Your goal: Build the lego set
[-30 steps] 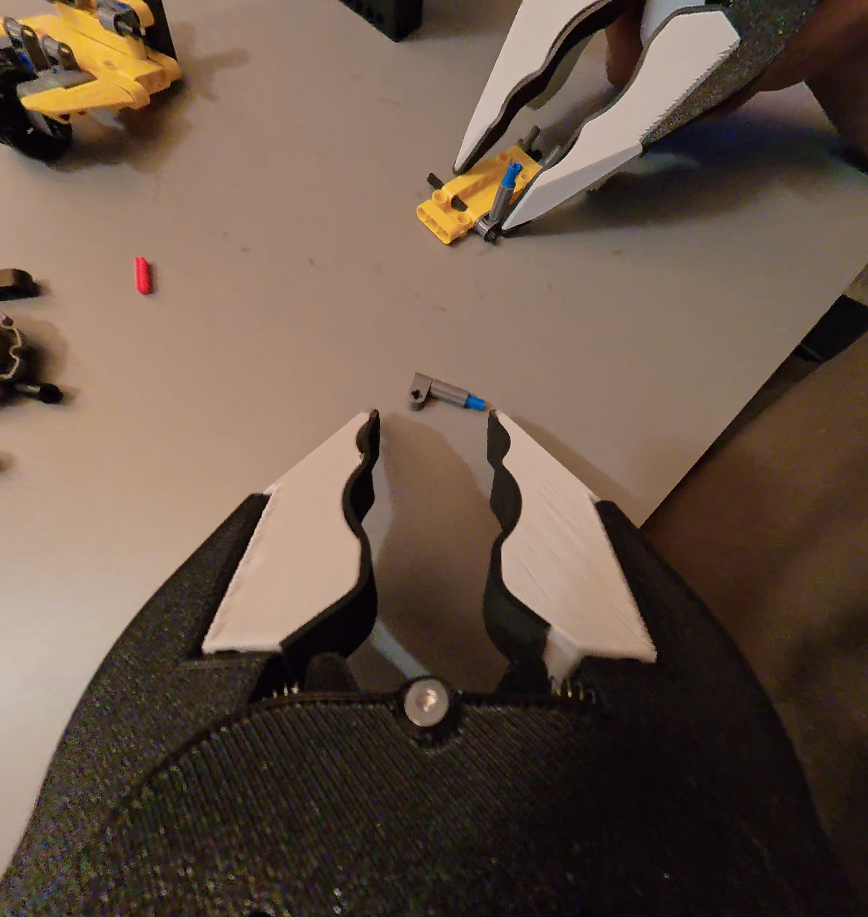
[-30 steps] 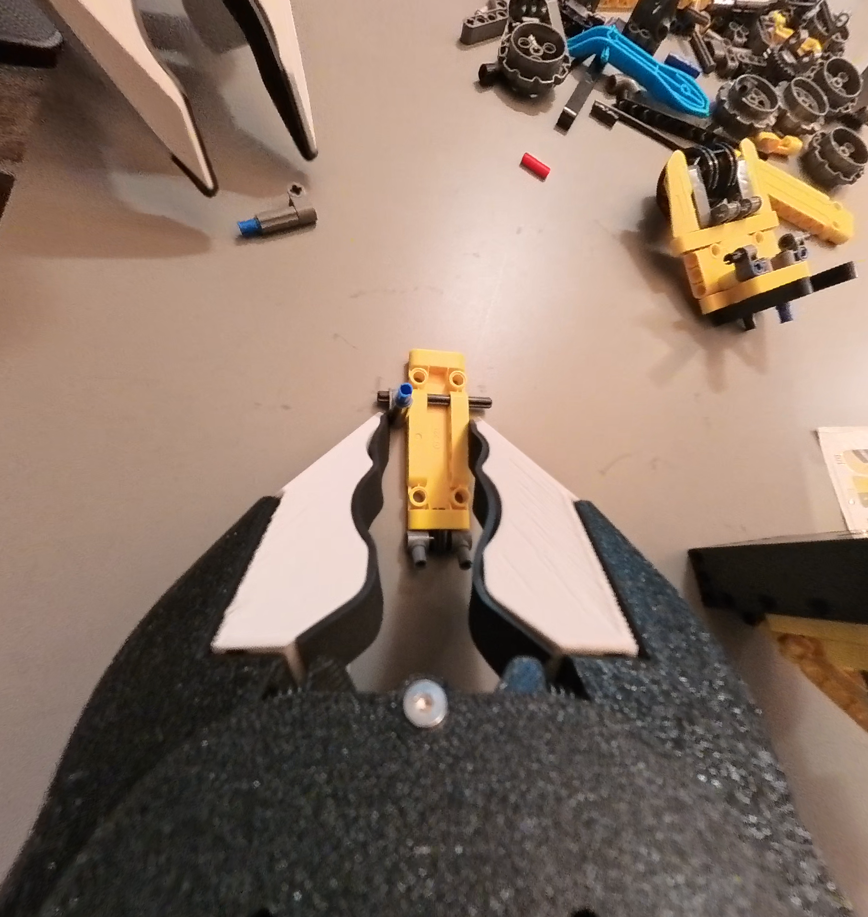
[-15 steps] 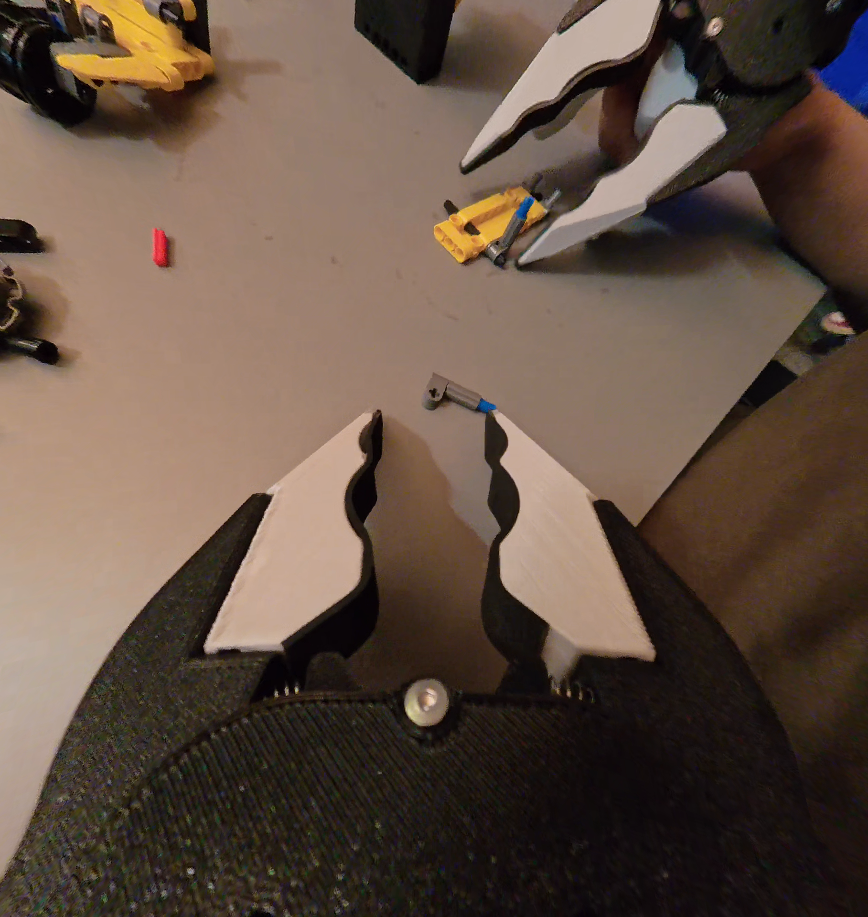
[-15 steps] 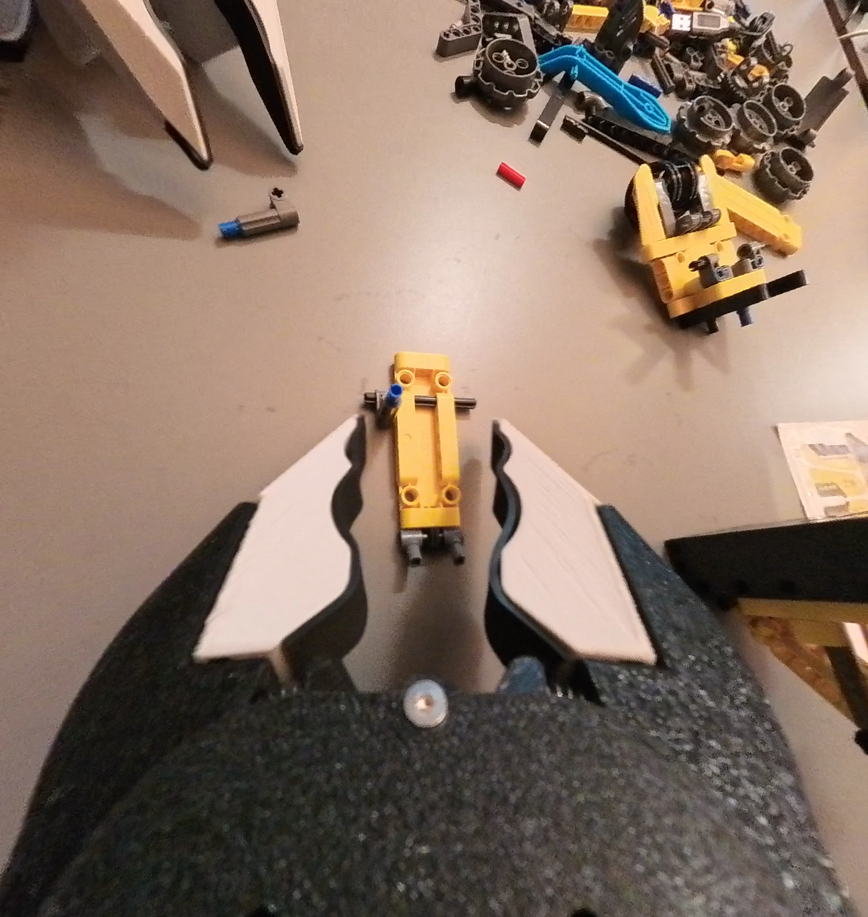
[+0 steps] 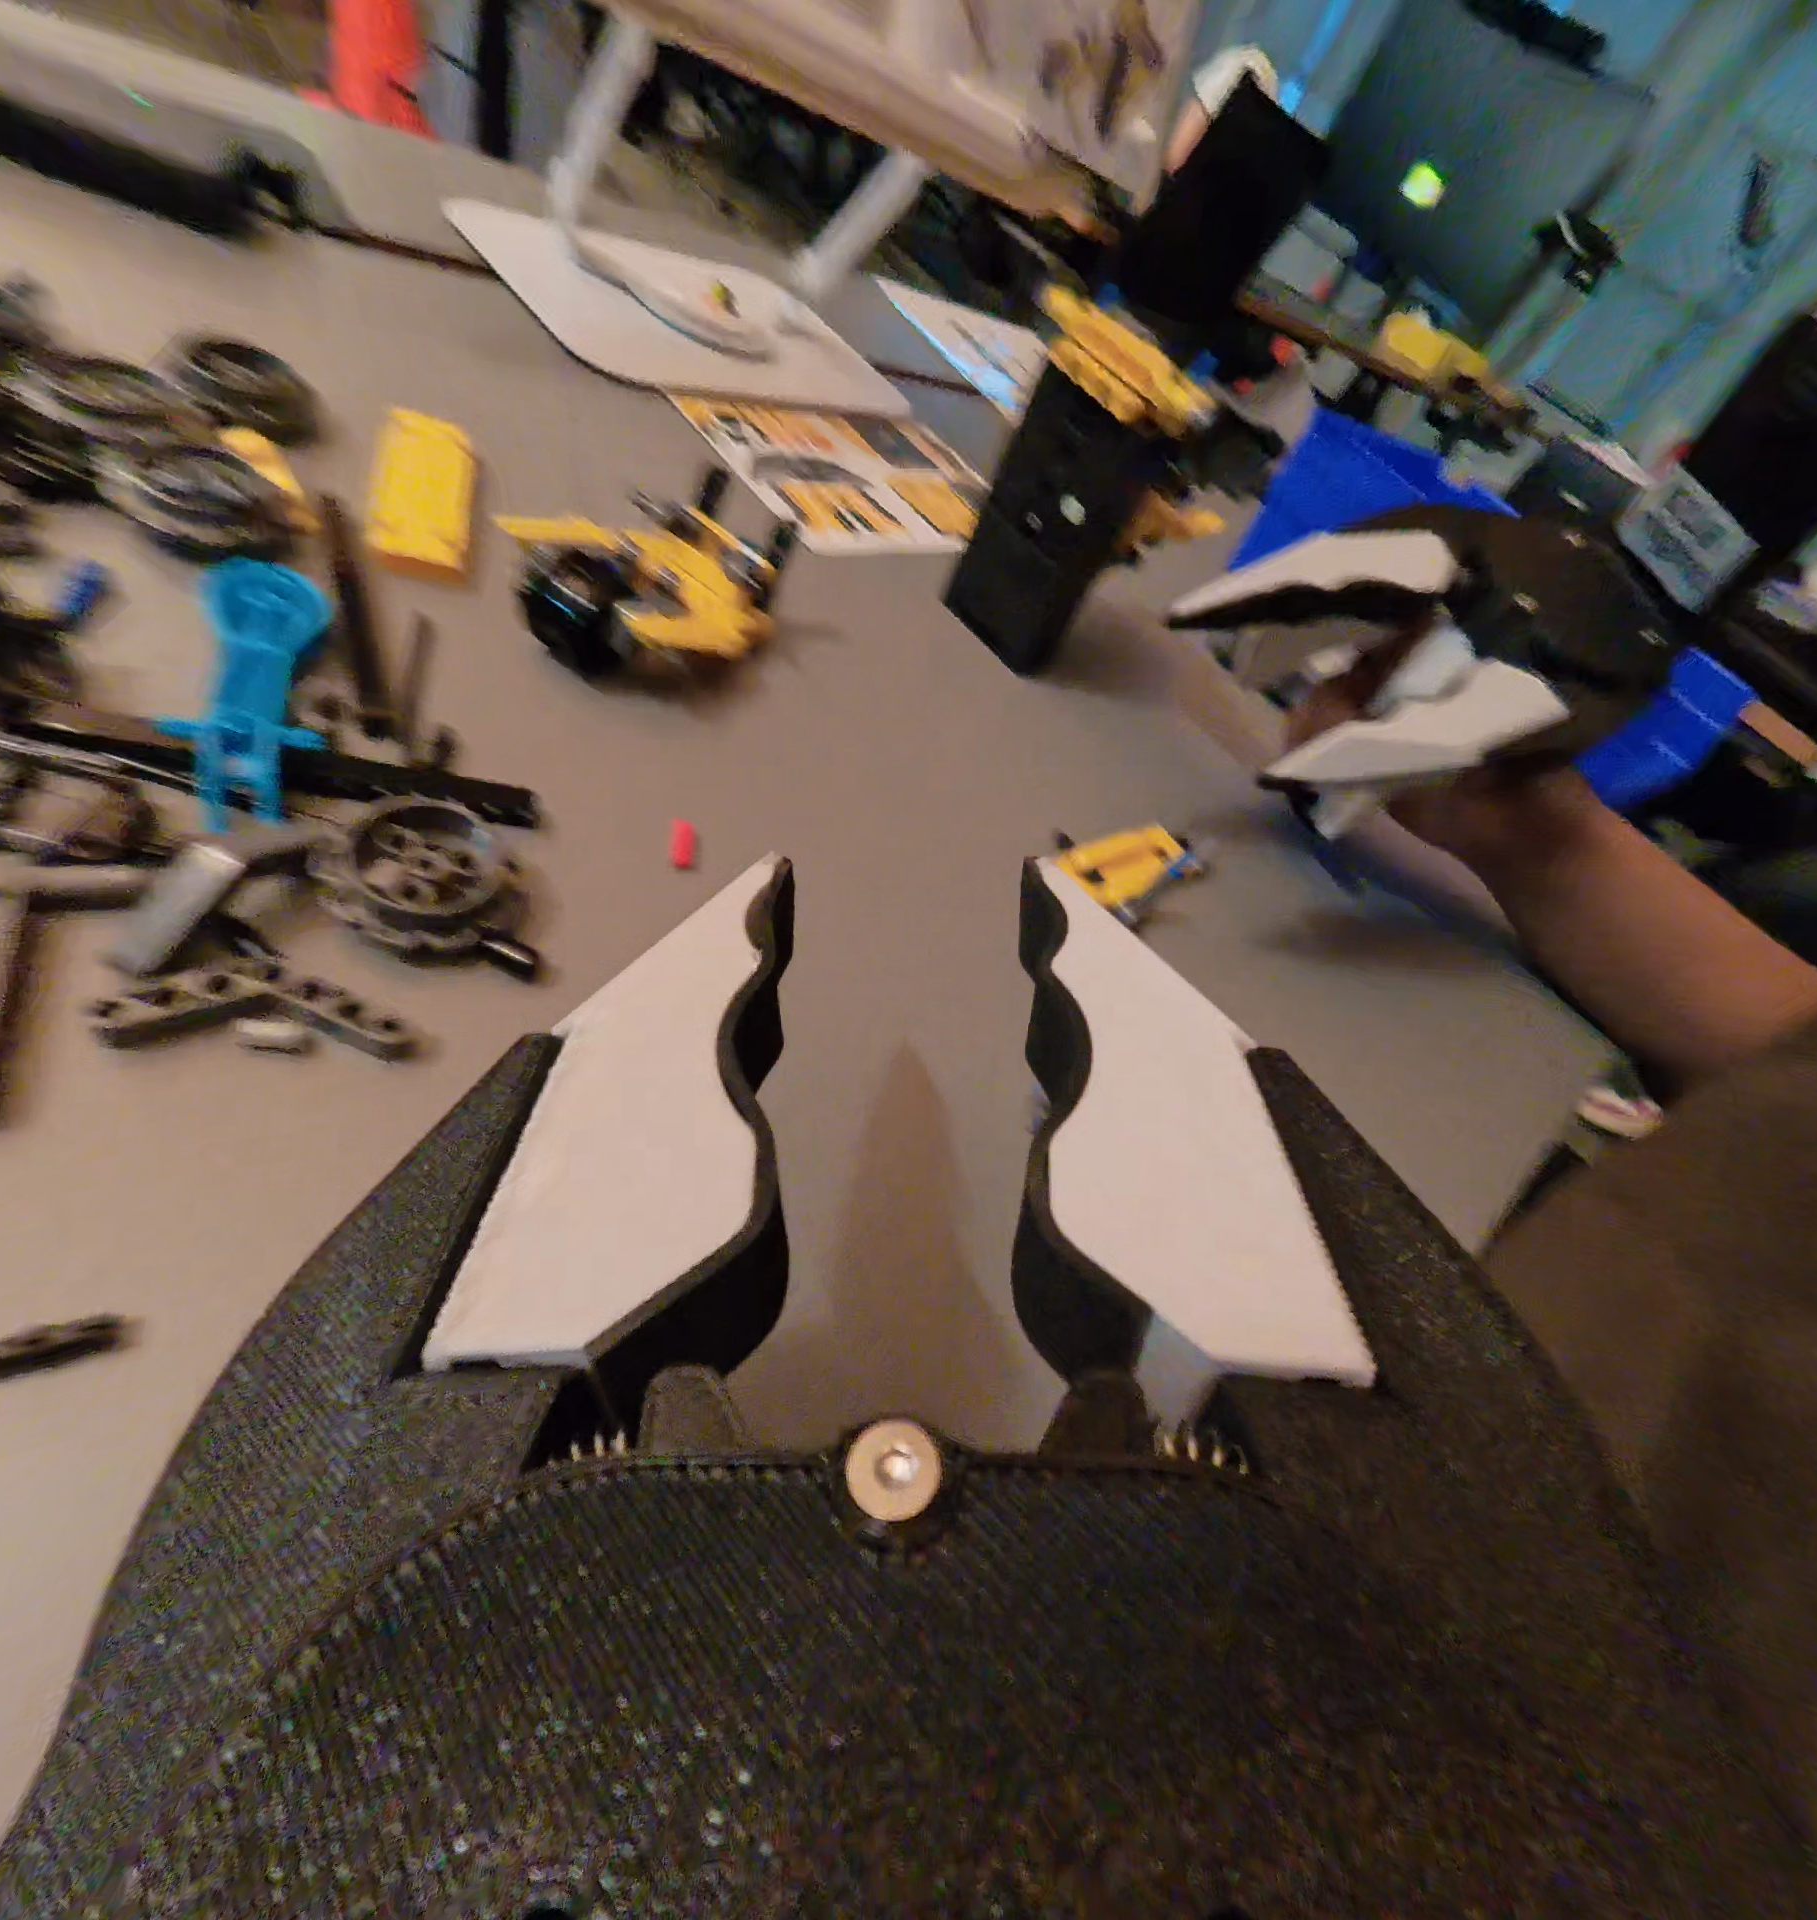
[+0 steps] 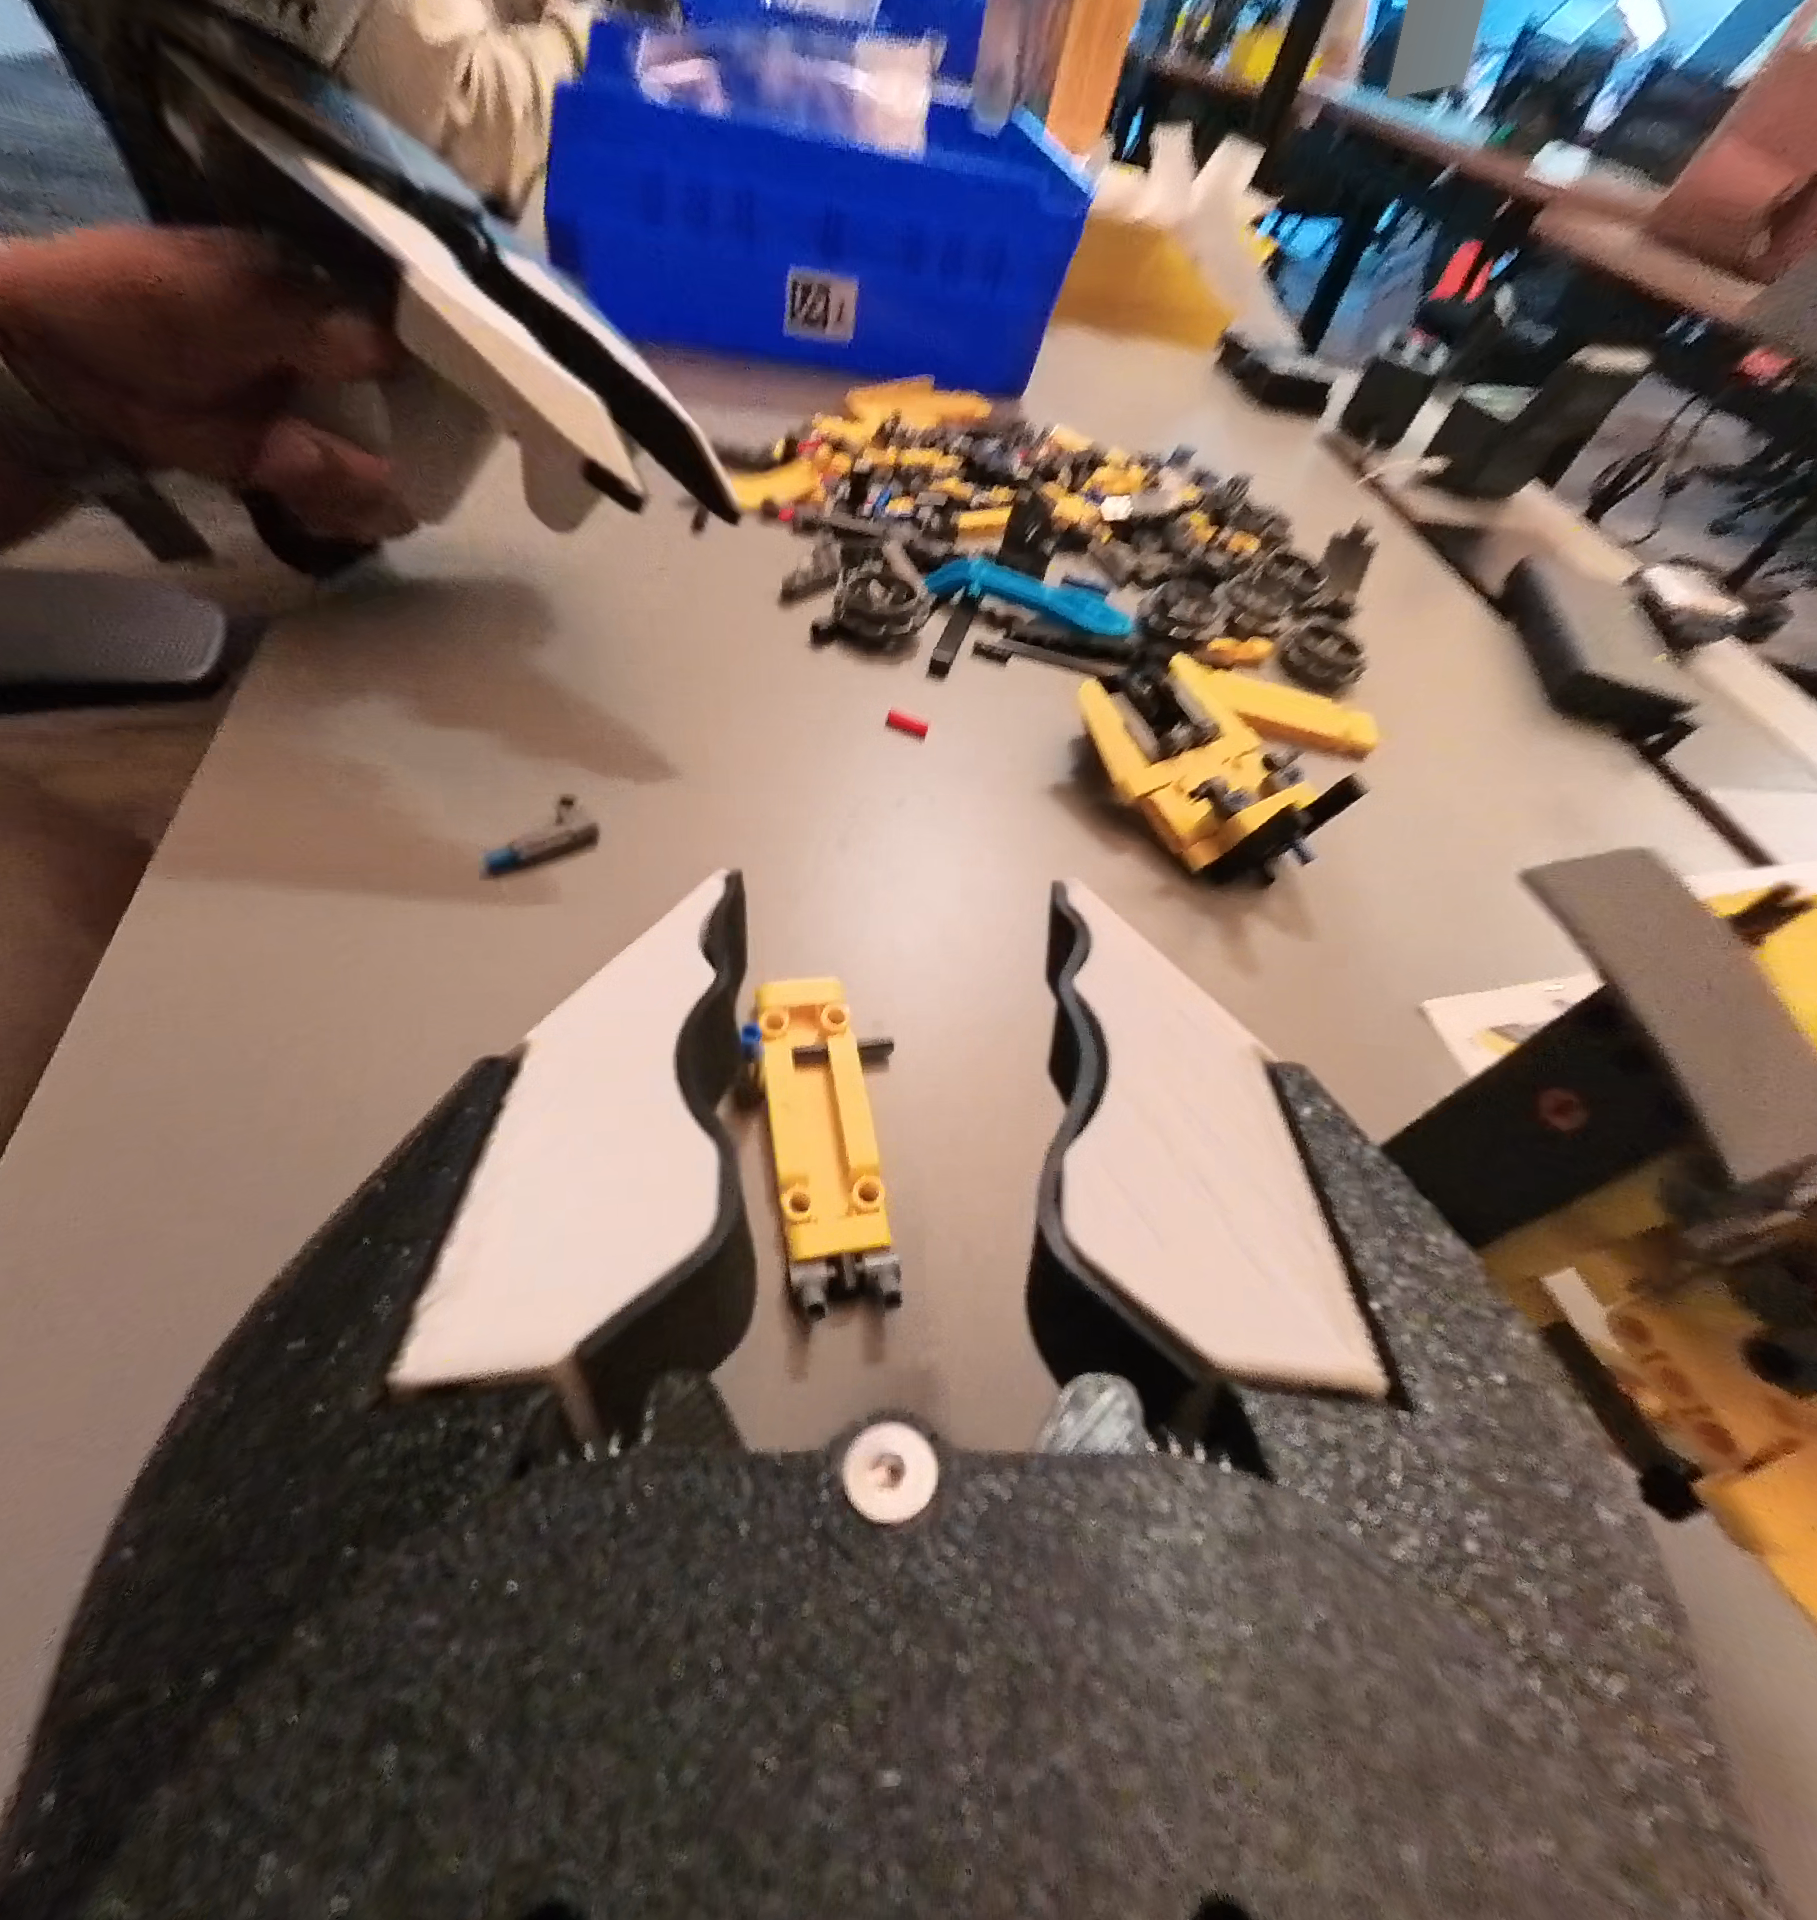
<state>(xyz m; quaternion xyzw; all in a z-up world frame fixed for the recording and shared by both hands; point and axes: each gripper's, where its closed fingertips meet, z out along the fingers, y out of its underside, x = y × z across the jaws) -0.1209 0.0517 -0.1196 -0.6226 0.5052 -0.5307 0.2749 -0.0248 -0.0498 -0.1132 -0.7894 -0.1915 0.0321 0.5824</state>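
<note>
My right gripper (image 6: 893, 894) is open and empty, lifted off the grey table (image 6: 384, 1039). A flat yellow brick piece with a black axle and grey pins (image 6: 826, 1132) lies on the table between and below its fingers, untouched. It also shows in the left wrist view (image 5: 1127, 864) by my left gripper's right fingertip. My left gripper (image 5: 904, 878) is open and empty, raised above the table. It shows in the right wrist view (image 6: 665, 488), held by a hand. A small grey-and-blue pin (image 6: 540, 840) lies alone on the table, hidden in the left wrist view.
A pile of black, yellow and blue parts (image 6: 1039, 561) lies at the back. A yellow model (image 6: 1205, 779) (image 5: 655, 603) stands beside it, and a red pin (image 6: 906, 724) (image 5: 684, 842). A black-and-yellow assembly (image 6: 1631, 1143) stands on the right, over a printed sheet. A blue bin (image 6: 810, 239) stands behind.
Both grippers have lifted and tilted up from the table. My right gripper has opened wider and let go of the yellow piece, which stays on the table. The views are blurred by motion.
</note>
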